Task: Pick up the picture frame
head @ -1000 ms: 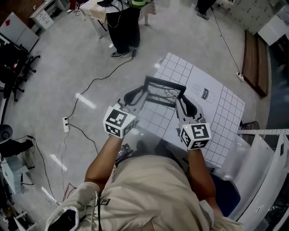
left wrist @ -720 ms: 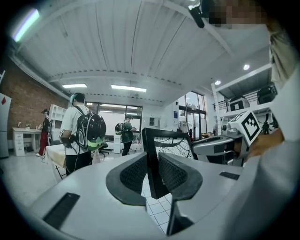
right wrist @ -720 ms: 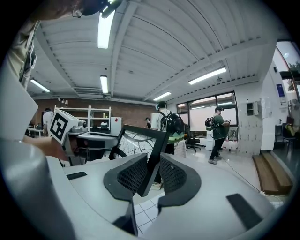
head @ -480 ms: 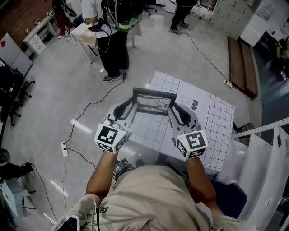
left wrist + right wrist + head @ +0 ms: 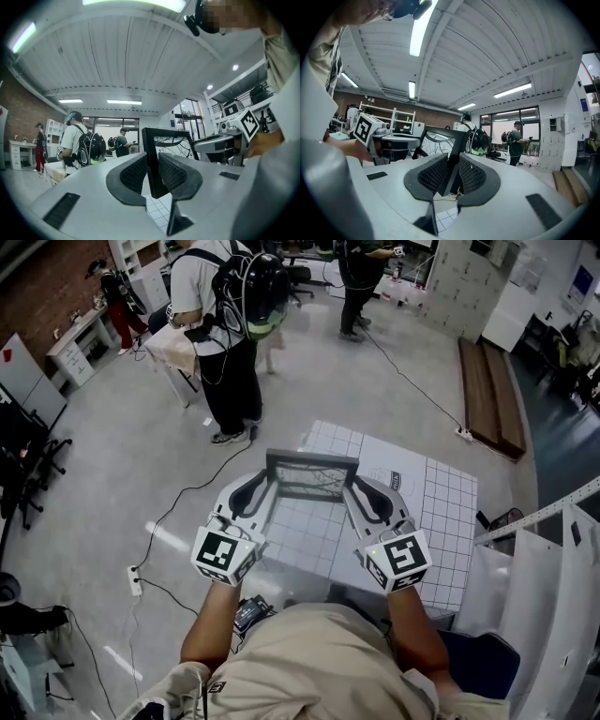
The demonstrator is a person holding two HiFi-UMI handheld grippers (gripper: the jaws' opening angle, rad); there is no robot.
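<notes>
Grey concrete floor (image 5: pixel 112 427) covers the room. A white worktop (image 5: pixel 441 502) with a printed square grid stands in front of the operator.

1. Bystanders. One person carrying a black backpack (image 5: pixel 225 324) stands on the floor beyond the worktop, well apart from it. A second person (image 5: pixel 356 277) stands farther back.

2. Picture frame (image 5: pixel 312 463). Black, rectangular, with an open centre through which the grid shows. It is held over the near left part of the worktop, between the two tools and standing on edge. The left gripper view shows grid squares under its lower corner, so it appears clear of the surface.

3. Left tool (image 5: pixel 262 486). The jaws are clamped on the frame's left upright. In the left gripper view, the black bar sits between the two ribbed pads (image 5: pixel 133 173), with both pads pressed against it.

4. Right tool (image 5: pixel 361 491). The jaws are clamped on the frame's right upright. In the right gripper view, the bar is pinched between the pads in the same way.

5. Marker cubes. One cube (image 5: pixel 225 554) sits on the left tool and another (image 5: pixel 396 561) on the right, both near the operator's hands.

6. Cable (image 5: pixel 187 493). A black lead runs across the floor left of the worktop to a power strip (image 5: pixel 134 579).
</notes>
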